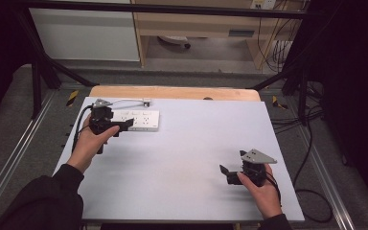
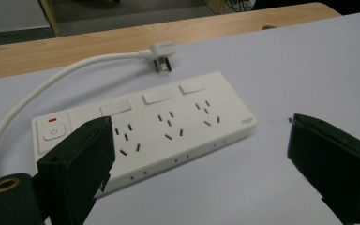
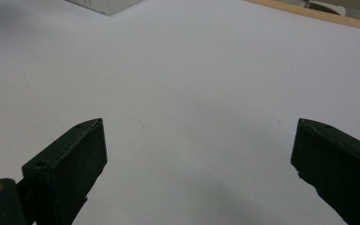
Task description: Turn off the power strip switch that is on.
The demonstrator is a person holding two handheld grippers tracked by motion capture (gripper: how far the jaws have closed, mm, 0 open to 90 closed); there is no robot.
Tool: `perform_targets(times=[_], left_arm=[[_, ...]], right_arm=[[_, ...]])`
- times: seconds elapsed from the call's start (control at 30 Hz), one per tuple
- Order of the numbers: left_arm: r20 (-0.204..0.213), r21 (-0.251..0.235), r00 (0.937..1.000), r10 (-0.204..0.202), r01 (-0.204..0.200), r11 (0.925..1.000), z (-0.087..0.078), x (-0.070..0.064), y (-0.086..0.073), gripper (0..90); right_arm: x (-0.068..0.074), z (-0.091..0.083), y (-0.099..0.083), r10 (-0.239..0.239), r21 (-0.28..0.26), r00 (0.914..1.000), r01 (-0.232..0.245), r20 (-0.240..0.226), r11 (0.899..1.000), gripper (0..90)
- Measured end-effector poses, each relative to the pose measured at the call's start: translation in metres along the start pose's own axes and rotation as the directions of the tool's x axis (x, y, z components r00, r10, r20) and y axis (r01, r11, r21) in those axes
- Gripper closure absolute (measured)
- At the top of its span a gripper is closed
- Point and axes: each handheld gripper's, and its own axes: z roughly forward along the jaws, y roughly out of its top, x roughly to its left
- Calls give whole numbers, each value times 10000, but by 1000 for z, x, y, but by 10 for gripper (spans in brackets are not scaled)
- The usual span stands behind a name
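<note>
With jaws apart, the left tool [image 1: 120,125] hovers at the power strip [image 2: 145,133] lying just ahead of it, apparently ungrasped, while the right tool [image 1: 230,173], also apart, waits well away over bare desk [image 1: 191,153].

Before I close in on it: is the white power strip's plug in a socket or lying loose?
Loose. The white plug lies on the pale table sheet behind the white plastic power strip, prongs bare, its white cable curling back to the strip.
</note>
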Motion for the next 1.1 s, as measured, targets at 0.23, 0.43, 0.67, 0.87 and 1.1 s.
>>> perform_targets(times=[0.23, 0.43, 0.67, 0.87, 1.1], left_arm=[[-309, 127, 9995, -9, 13, 9999, 19, 7, 5, 94], [-620, 249, 9980, -128, 143, 9996, 28, 15, 7, 97], [-1264, 192, 9919, -132, 157, 9997, 39, 26, 5, 155], [-1279, 309, 9914, -257, 299, 9991, 43, 27, 4, 209], [-1124, 393, 9935, -196, 241, 9989, 46, 25, 6, 400]], right_arm=[[0, 0, 0, 15, -19, 10000, -15, 49, 10000, 43], [-1, 0, 0, -24, 39, 10000, 24, -41, 10000, 45], [-1, -1, 0, 8, -68, 10000, -8, -24, 10000, 43], [-1, -1, 0, -20, -12, 10000, 20, -26, 10000, 40], [0, -1, 1, -33, -44, 10000, 33, -39, 10000, 39]])
